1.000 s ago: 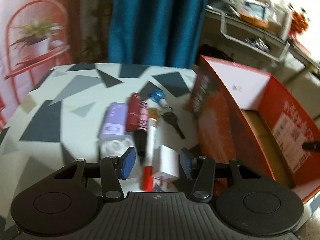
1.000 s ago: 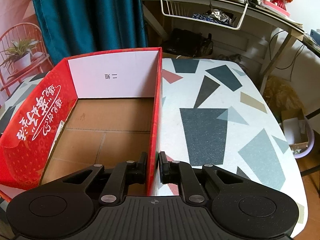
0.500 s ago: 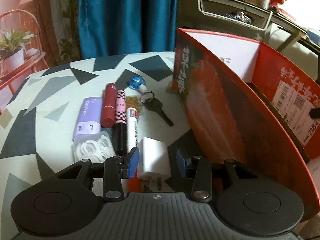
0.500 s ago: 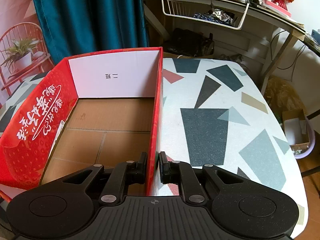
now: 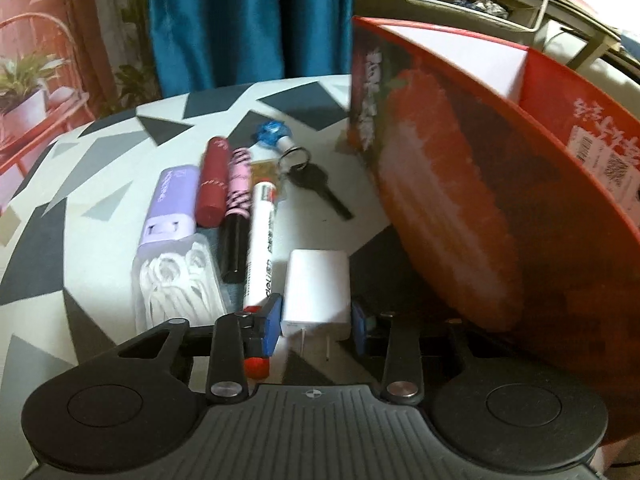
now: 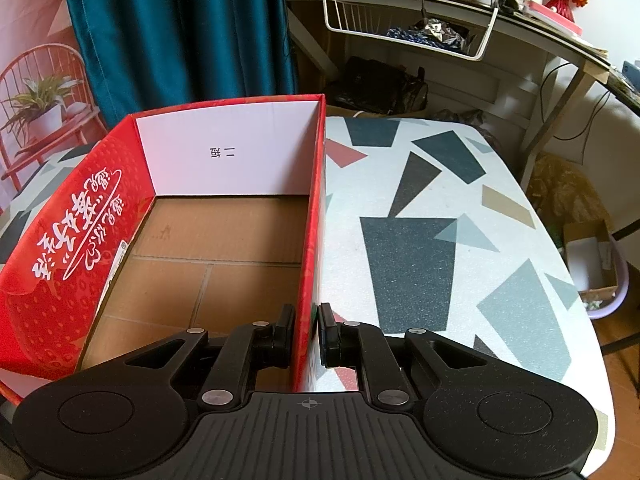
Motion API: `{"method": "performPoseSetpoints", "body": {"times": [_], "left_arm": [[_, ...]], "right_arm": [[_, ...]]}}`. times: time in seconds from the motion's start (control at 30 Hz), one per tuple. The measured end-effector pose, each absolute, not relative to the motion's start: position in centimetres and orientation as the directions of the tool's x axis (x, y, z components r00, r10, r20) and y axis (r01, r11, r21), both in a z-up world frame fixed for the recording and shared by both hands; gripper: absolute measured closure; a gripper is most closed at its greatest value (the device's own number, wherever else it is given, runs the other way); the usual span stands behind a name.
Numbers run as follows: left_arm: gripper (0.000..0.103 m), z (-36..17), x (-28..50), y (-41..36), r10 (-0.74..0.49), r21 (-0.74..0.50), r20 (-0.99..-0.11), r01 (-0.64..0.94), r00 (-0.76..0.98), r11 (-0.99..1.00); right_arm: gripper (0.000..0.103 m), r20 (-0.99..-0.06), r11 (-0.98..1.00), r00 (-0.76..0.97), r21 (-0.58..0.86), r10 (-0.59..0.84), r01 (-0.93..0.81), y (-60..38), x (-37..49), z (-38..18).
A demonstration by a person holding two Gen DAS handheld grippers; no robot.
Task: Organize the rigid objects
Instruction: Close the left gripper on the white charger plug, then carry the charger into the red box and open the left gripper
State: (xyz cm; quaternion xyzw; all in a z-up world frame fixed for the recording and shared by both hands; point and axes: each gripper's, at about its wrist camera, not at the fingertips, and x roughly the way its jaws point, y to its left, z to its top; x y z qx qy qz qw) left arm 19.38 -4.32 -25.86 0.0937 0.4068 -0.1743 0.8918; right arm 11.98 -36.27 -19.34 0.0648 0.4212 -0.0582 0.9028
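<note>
My left gripper (image 5: 316,322) has its blue pads on either side of the white charger (image 5: 316,286), which lies flat on the table (image 5: 60,216) with its two prongs pointing back at me. The left pad sits against the charger's side; the right pad is at its edge, though I cannot tell whether it presses, so I record the grasp as uncertain. My right gripper (image 6: 307,338) is clamped on the right wall of the red box (image 6: 314,216), one finger inside, one outside.

Only the left wrist view shows the loose items. Just left of the charger lies a white marker (image 5: 260,248), its red cap passing under my left finger. Beside it are a pink-and-black tube (image 5: 237,208), a dark red tube (image 5: 213,182), a lilac case (image 5: 172,204) and a clear floss-pick box (image 5: 178,280). Farther off lie a black key (image 5: 316,184) on a ring and a blue charm (image 5: 270,134). The box's outer wall fills the right of this view and hides its interior.

Only the right wrist view shows that interior: bare brown cardboard floor, white far wall with printed characters. To its right the patterned tabletop runs on. Behind stand a teal curtain (image 6: 180,32) and a cluttered desk with a wire basket (image 6: 408,20).
</note>
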Motion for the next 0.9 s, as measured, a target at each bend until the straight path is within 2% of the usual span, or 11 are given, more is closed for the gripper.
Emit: {"method": "performPoseSetpoints", "body": {"times": [0.4, 0.63, 0.9], "left_arm": [[0.065, -25.8, 20.9, -4.5, -0.226, 0.016, -0.756, 0.363, 0.615, 0.932], [0.065, -26.0, 20.5, -5.2, -0.187, 0.053, -0.743, 0.336, 0.642, 0.940], [0.066, -24.6, 20.2, -3.9, -0.209, 0.020, -0.734, 0.329, 0.646, 0.944]], "right_arm": [[0.092, -0.769, 0.985, 0.637, 0.063, -0.054, 0.159, -36.2, 12.0, -19.3], [0.091, -0.768, 0.984, 0.639, 0.070, -0.051, 0.164, -36.2, 11.9, -19.3], [0.091, -0.765, 0.983, 0.642, 0.078, -0.049, 0.167, -36.2, 11.8, -19.4]]}}
